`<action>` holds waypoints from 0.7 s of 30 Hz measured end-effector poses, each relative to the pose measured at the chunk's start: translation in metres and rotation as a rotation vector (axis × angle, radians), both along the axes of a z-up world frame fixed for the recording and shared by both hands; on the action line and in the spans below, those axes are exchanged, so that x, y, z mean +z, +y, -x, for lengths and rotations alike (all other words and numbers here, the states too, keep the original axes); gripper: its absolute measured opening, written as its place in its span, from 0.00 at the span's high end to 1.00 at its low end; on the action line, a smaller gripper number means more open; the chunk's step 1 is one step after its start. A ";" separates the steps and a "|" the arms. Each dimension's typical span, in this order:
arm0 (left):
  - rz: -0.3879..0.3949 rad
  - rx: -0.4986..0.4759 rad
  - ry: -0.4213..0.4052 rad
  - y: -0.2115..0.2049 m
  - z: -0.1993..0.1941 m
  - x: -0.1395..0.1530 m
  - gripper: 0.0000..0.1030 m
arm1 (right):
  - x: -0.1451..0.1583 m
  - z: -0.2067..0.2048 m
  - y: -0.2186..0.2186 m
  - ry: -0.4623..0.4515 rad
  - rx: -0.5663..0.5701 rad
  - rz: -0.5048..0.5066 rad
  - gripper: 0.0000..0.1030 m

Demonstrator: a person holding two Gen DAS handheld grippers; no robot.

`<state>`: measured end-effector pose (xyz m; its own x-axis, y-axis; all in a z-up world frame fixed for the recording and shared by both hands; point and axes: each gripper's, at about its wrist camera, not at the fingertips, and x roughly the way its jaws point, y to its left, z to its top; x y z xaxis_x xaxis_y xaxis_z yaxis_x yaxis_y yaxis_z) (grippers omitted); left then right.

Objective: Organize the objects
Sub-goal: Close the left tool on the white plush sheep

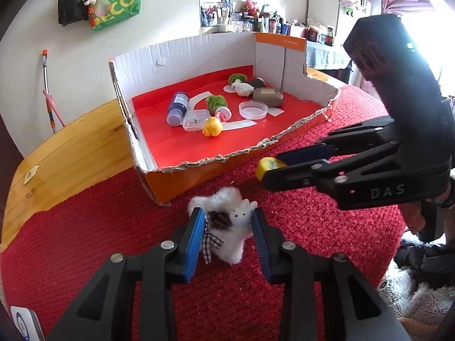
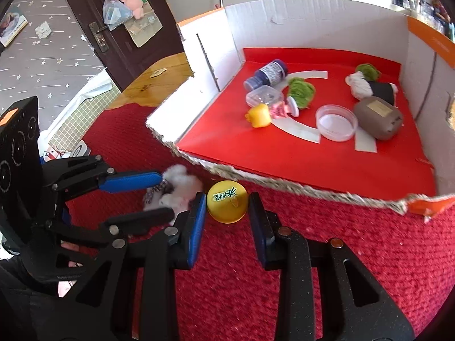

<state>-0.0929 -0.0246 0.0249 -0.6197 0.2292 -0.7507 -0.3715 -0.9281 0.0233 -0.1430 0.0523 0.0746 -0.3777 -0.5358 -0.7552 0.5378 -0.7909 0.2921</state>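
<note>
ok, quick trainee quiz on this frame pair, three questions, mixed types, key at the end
1. Multiple choice: what sits between the pads of the left gripper? A) purple bottle B) white plush rabbit C) clear dish
2. True or false: the yellow ball rests on the red cloth, outside the cardboard box.
3. Fill in: the right gripper is shut on the ____.

Key: 1 B; 2 true; 3 yellow ball
</note>
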 end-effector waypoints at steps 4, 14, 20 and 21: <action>0.046 -0.004 0.004 0.008 -0.001 -0.003 0.63 | 0.000 -0.002 0.007 -0.002 -0.009 -0.002 0.72; 0.054 -0.064 -0.003 0.027 -0.008 -0.004 0.84 | 0.000 -0.004 0.016 -0.001 -0.021 0.001 0.72; 0.088 -0.062 0.013 0.033 -0.011 -0.007 0.84 | -0.001 -0.005 0.018 -0.007 -0.022 0.006 0.72; 0.101 -0.064 0.010 0.035 -0.010 -0.007 0.84 | -0.002 -0.006 0.018 -0.007 -0.019 0.006 0.72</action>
<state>-0.0826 0.0100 0.0178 -0.6138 0.1919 -0.7658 -0.4292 -0.8952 0.1197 -0.1372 0.0703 0.0730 -0.3826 -0.5326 -0.7549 0.5203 -0.7995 0.3003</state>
